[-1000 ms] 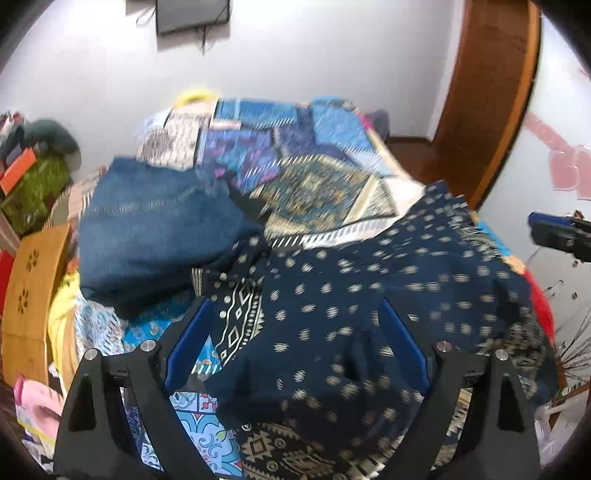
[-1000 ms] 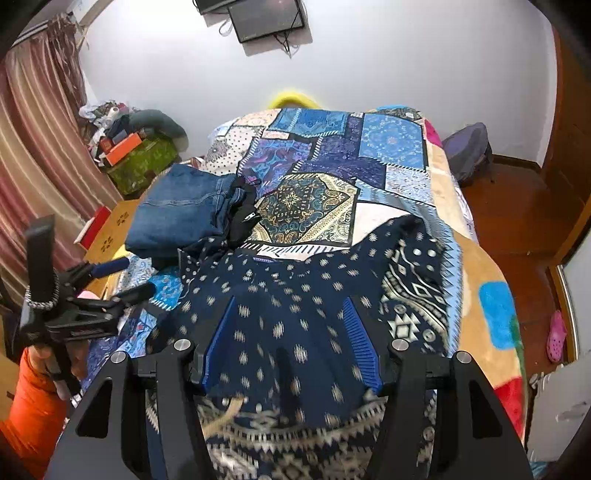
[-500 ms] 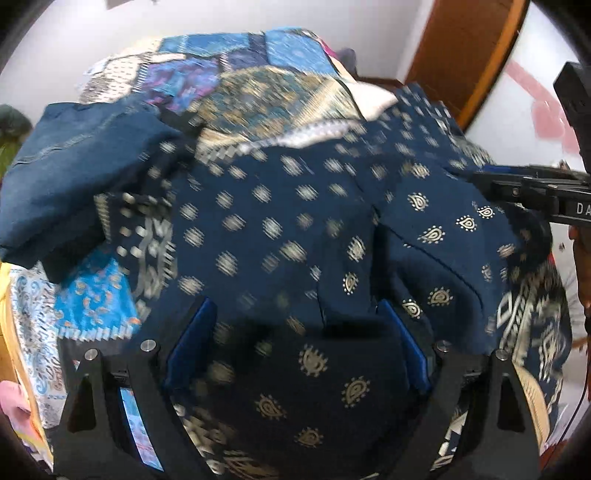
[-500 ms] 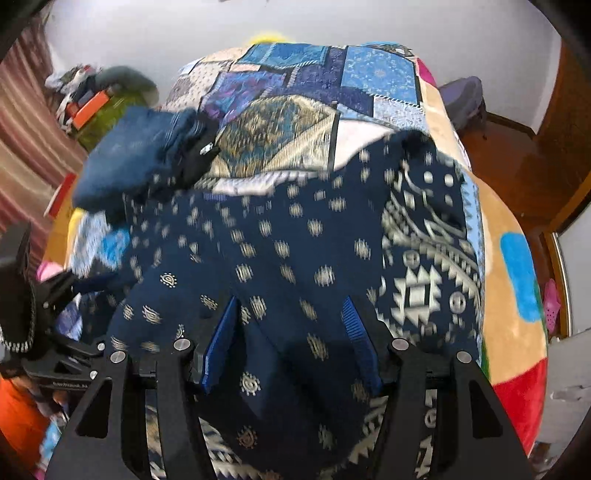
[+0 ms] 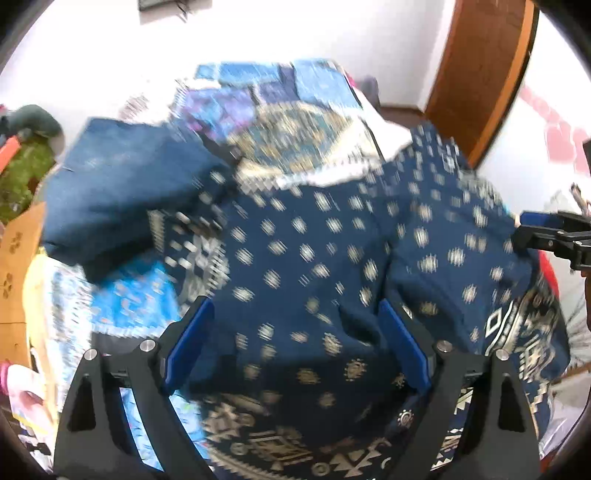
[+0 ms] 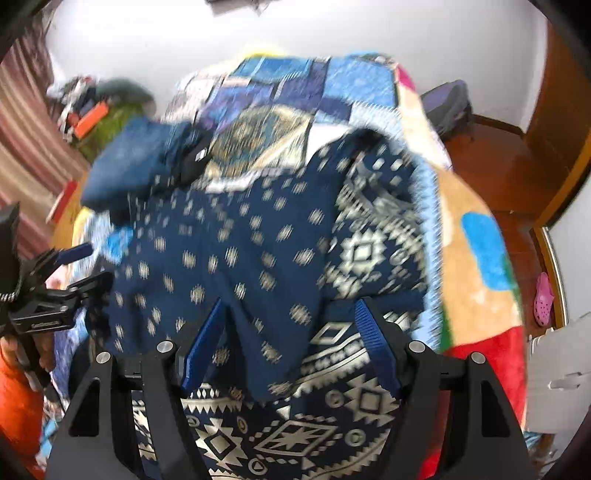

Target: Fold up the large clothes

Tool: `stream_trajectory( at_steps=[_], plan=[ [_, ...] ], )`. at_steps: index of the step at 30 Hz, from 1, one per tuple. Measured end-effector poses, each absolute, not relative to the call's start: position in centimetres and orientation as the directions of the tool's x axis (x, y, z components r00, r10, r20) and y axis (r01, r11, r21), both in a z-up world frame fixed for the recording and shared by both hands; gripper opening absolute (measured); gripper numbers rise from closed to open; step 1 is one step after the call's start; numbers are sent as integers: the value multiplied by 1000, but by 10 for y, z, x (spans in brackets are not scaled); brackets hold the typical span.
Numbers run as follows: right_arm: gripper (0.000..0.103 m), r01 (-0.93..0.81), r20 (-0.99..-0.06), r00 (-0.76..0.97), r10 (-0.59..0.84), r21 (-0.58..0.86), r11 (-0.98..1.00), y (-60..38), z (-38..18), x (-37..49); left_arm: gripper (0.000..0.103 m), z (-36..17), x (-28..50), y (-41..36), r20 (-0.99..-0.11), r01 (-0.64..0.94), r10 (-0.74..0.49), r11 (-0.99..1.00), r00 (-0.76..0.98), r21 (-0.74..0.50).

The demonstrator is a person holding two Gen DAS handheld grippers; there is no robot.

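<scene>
**Caller:** Navy cloth with pale dots, that's your garment (image 5: 317,266), spread over the near half of the bed (image 6: 476,280), patterned hem toward you, blurred in both views.

**Spotter:** Your left tool (image 5: 295,347) stands wide, blue pads on either side of a raised fold, and I see no pinch on the cloth. Your right tool (image 6: 291,350) has its jaws opening, a fold of the garment between them and the pads off it.

**Caller:** What's around you?

**Spotter:** Folded jeans (image 5: 122,195) sit at the garment's far left corner, touching its edge. A dark item with a small tag (image 6: 192,155) lies just beside the jeans. Past them the patchwork quilt (image 6: 295,99) runs to the white wall (image 6: 332,33).

**Caller:** And the room?

**Spotter:** Striped curtain (image 6: 26,147) on your left, a heap of clutter on green fabric (image 6: 107,114) near it. Wooden door (image 5: 480,70) to the right, reddish floor (image 6: 495,166), a pink clog (image 6: 545,299) by the frame. Your orange sleeve (image 6: 18,402) shows low left in the right view.
</scene>
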State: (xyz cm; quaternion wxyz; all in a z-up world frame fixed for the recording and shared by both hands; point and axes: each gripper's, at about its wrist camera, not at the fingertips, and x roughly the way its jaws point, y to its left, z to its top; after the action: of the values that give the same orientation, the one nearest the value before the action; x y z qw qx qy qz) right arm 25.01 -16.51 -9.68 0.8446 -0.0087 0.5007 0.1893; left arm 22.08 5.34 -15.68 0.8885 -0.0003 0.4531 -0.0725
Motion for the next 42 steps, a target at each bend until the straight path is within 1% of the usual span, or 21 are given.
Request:
stream_trajectory(
  at_steps=[4, 7, 9, 15, 17, 19, 22, 26, 28, 31, 32, 33, 37, 38, 39, 40, 42],
  plan=[
    [69, -297, -811, 482, 331, 204, 933, -179, -74, 259, 91, -131, 221, 87, -756, 27, -84, 996, 649, -87],
    [69, -275, -788, 508, 347, 233, 933, -187, -64, 268, 93, -127, 227, 117, -745, -63, -48, 991, 665, -119],
    [69, -256, -781, 521, 343, 241, 936, -192, -61, 276, 93, -132, 232, 135, -759, -120, -34, 982, 650, -147],
    [69, -208, -787, 530, 317, 241, 948, -207, -66, 296, 93, -170, 247, 168, -808, -197, -71, 954, 585, -227],
    [69, -187, -795, 517, 316, 255, 949, -214, -72, 303, 93, -189, 253, 179, -828, -223, -109, 936, 549, -272],
    [69, -165, -809, 491, 324, 279, 946, -219, -81, 311, 93, -209, 260, 188, -845, -251, -179, 906, 503, -341],
    [69, -133, -832, 417, 366, 343, 930, -225, -102, 325, 93, -232, 267, 192, -843, -254, -278, 869, 461, -425],
    [69, -84, -842, 332, 426, 423, 902, -231, -130, 340, 93, -259, 271, 191, -846, -275, -338, 839, 412, -469],
    [69, -65, -839, 299, 455, 458, 887, -232, -141, 347, 93, -274, 274, 192, -826, -283, -406, 801, 391, -527],
    [69, -49, -834, 263, 486, 491, 870, -231, -152, 356, 93, -292, 279, 191, -773, -294, -517, 723, 368, -625],
    [69, -52, -829, 246, 503, 507, 861, -229, -156, 359, 93, -296, 281, 190, -762, -300, -529, 709, 373, -639],
    [72, -55, -826, 240, 510, 513, 857, -227, -158, 360, 93, -296, 282, 190, -761, -298, -525, 710, 381, -638],
    [73, -81, -826, 261, 500, 498, 864, -220, -160, 364, 93, -294, 294, 186, -732, -252, -547, 703, 406, -665],
    [73, -84, -824, 264, 502, 499, 863, -220, -160, 364, 92, -292, 296, 184, -722, -237, -554, 701, 414, -673],
    [73, -88, -819, 269, 507, 504, 859, -219, -159, 364, 84, -290, 298, 183, -714, -219, -559, 702, 421, -678],
    [72, -92, -811, 274, 517, 513, 854, -220, -158, 363, 81, -286, 299, 180, -712, -201, -557, 710, 427, -675],
    [68, -97, -799, 277, 534, 530, 842, -220, -157, 362, 66, -279, 299, 175, -715, -174, -547, 728, 435, -663]
  ],
)
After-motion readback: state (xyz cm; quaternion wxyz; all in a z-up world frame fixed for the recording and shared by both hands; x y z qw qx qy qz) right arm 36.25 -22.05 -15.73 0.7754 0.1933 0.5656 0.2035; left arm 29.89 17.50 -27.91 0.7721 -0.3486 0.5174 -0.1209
